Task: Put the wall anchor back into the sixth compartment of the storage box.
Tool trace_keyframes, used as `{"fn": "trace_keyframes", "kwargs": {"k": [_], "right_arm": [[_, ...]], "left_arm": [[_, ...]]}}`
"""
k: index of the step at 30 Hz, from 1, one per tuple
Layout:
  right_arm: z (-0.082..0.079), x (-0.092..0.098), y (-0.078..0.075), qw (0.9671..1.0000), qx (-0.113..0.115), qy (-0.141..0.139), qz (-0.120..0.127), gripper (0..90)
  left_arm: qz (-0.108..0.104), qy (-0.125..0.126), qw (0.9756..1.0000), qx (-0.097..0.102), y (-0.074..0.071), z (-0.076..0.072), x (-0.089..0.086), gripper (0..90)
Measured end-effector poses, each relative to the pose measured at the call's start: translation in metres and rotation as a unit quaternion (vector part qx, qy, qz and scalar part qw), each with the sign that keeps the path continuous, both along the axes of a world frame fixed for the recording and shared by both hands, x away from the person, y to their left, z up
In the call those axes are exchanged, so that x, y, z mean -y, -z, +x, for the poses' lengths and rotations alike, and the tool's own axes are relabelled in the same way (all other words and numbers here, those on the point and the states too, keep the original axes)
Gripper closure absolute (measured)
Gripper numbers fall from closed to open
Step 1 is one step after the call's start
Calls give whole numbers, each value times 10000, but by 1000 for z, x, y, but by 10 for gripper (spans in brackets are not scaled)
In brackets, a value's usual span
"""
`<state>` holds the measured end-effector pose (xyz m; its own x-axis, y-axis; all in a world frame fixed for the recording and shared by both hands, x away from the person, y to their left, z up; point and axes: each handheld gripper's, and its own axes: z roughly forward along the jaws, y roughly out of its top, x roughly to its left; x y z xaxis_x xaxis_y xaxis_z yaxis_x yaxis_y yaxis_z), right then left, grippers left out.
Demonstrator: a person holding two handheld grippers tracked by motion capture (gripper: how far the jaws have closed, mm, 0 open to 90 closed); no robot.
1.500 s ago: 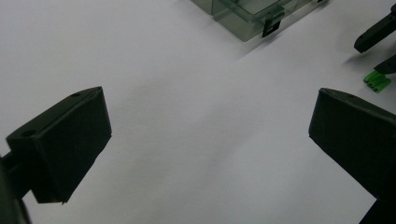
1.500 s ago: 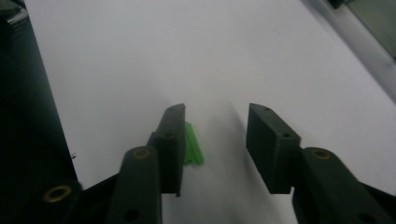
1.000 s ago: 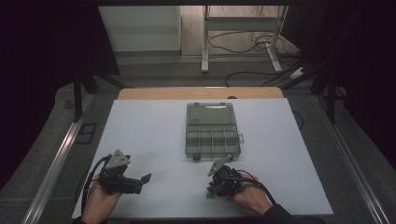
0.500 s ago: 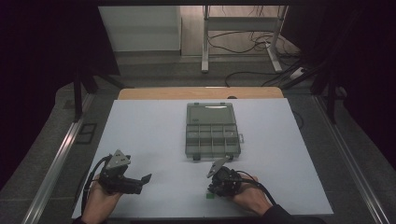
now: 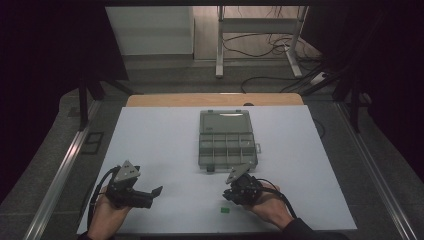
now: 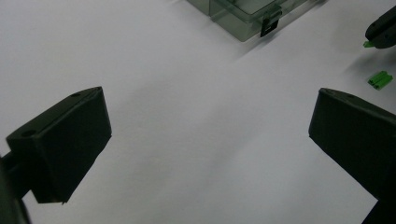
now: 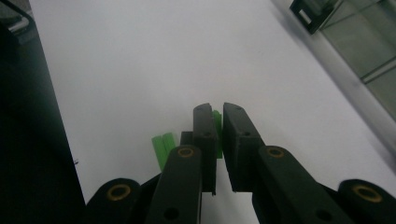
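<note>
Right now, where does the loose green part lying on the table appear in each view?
High view: green part, bottom centre, just left of the right tongs.
Left gripper view: far right edge, upper third.
Right gripper view: lower centre, left of the nearly closed jaws.
Shared landmark: compartment box.

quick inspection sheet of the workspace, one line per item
surface: white tabletop, bare apart from the items below
job's things: clear compartment box lying open mid-table; one small green part pinched in the right gripper; a second green part loose on the table just beside that gripper
clutter: nothing seen
grippers: left gripper open, jaws wide apart, holding nothing, low over the near left of the table; right gripper shut on the green part, near the box's front edge
cables: a black cable trails from the left gripper; more cables on the floor behind the table
surroundings: dark room, white metal frame legs beyond the table
</note>
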<state>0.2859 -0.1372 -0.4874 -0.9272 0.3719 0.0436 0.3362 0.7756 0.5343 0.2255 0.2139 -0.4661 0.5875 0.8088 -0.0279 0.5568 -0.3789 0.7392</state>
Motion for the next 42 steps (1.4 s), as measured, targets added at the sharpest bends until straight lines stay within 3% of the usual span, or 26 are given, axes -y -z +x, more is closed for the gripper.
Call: {"fn": "trace_keyframes", "kwargs": {"k": [17, 29, 42], "right_arm": [[18, 10, -18, 9981, -34, 341, 509, 840], [26, 11, -26, 9970, 97, 458, 611, 839], [43, 17, -32, 9934, 179, 746, 847, 840]], "left_arm": [[27, 16, 10000, -18, 0, 1, 1, 0], [69, 2, 10000, -33, 1, 1, 2, 0], [93, -11, 9999, -41, 1, 1, 2, 0]]}}
